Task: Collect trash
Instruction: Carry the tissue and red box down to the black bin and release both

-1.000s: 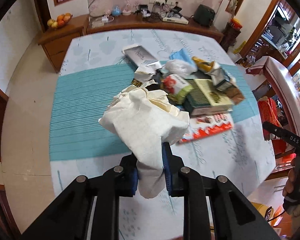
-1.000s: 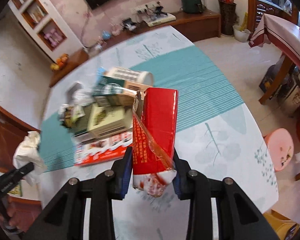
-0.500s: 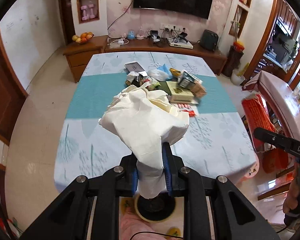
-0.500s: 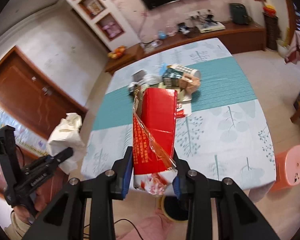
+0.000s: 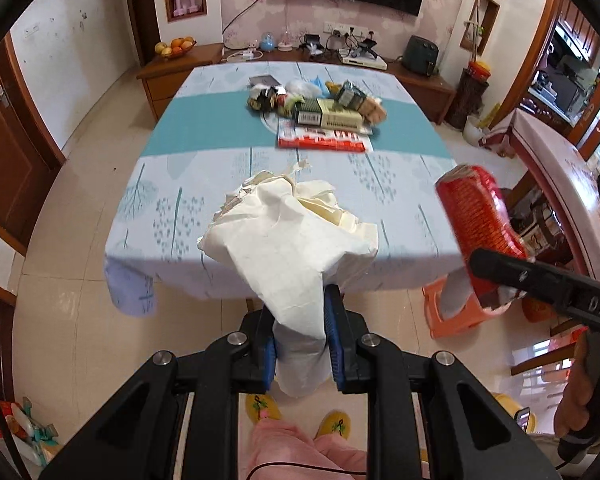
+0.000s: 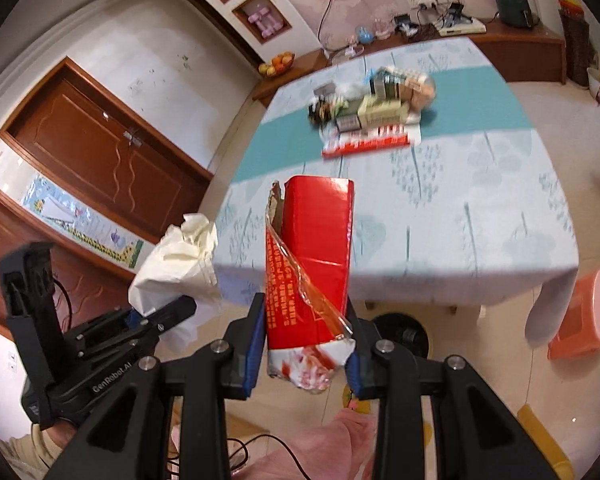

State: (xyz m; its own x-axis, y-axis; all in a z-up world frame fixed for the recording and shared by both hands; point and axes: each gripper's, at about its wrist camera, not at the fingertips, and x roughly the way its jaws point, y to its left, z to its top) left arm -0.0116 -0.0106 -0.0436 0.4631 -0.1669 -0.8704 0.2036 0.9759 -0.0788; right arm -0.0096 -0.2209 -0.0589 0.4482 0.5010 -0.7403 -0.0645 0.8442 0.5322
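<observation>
My left gripper [image 5: 300, 340] is shut on a crumpled cream paper wad [image 5: 292, 232], held in the air off the near edge of the table; it also shows in the right wrist view [image 6: 176, 264]. My right gripper [image 6: 306, 344] is shut on a torn red carton [image 6: 312, 256], also held off the near edge; the carton shows in the left wrist view [image 5: 478, 220]. A pile of trash [image 5: 320, 108] with boxes, wrappers and a red-and-white packet [image 5: 324, 138] lies on the table's teal band.
The table [image 5: 204, 200] has a pale blue cloth with tree prints. An orange stool [image 6: 592, 312] stands at its right corner. A dark round object [image 6: 400, 332] sits on the floor under the near edge. A wooden sideboard [image 5: 204, 56] runs along the far wall.
Both grippers have pulled back from the table with their loads. The trash pile now sits farther away, and the floor and near table edge have come into view.
</observation>
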